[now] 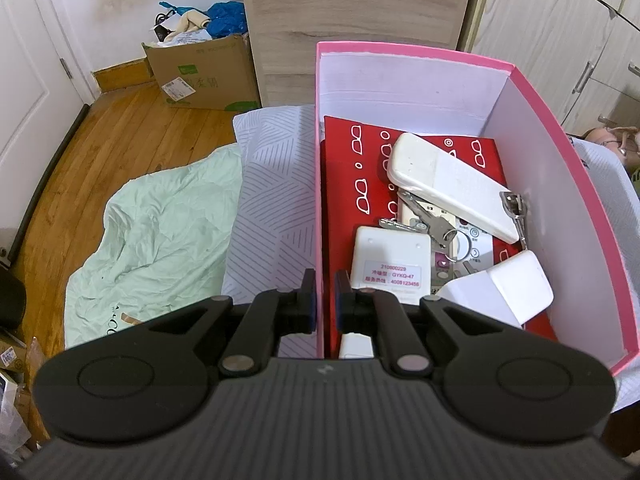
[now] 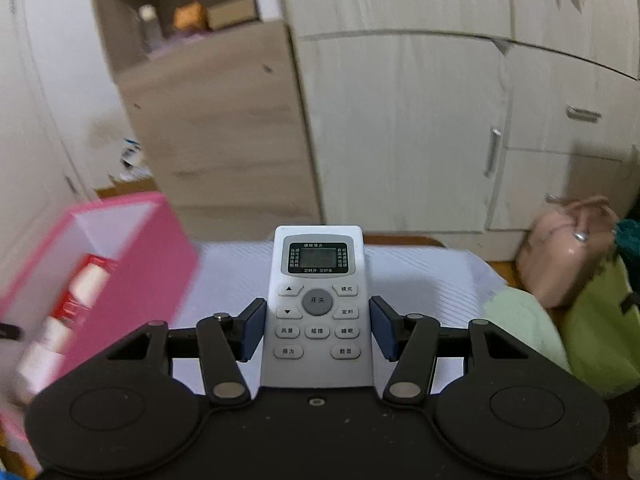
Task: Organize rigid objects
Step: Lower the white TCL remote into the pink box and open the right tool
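Note:
A pink box (image 1: 412, 50) stands on the bed and holds a red booklet (image 1: 344, 200), a long white remote (image 1: 452, 184), keys (image 1: 436, 224), a white labelled device (image 1: 392, 264) and a white charger (image 1: 516, 284). My left gripper (image 1: 325, 300) is shut on the box's left wall, one finger inside and one outside. My right gripper (image 2: 318, 328) is shut on a white air-conditioner remote (image 2: 318, 304), held in the air, buttons up. The pink box (image 2: 132, 264) shows blurred at the left of the right wrist view.
The bed has a white striped sheet (image 1: 276, 184) and a pale green quilt (image 1: 160, 236). A cardboard box (image 1: 204, 76) of clutter sits on the wooden floor. Wardrobe doors (image 2: 400, 132) stand behind. A pink bag (image 2: 568, 248) lies at the right.

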### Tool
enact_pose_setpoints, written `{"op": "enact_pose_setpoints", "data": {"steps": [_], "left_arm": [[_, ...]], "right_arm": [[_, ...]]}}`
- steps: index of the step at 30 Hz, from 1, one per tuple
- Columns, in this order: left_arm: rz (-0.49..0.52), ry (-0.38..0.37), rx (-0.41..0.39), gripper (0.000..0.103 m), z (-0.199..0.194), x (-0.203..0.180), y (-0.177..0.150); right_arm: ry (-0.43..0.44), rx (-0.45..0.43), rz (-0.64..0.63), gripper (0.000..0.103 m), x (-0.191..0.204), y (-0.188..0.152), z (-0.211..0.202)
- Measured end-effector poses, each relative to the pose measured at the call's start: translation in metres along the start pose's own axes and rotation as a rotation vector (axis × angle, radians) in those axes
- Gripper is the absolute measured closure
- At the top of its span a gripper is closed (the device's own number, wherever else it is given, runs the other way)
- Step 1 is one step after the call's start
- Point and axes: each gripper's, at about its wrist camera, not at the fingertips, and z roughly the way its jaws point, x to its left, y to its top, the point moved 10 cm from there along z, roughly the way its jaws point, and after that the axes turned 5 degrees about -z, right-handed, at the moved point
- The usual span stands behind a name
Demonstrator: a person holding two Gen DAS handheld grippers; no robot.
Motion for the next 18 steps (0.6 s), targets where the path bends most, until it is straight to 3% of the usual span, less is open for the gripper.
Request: {"op": "enact_pose_setpoints", "data": {"steps": [13,18], "left_arm": [[0.001,0.000,0.000,0.096,0.000,0.001,-0.002],[0.002,-0.003,-0.007,0.096,0.000,0.000,-0.003]], "right_arm": [[0.368,-0.081,-0.126,0.042,0.157,0.027,-0.034],[0.438,-0.082,-0.126,0.042,0.207,0.033,-0.033]]}}
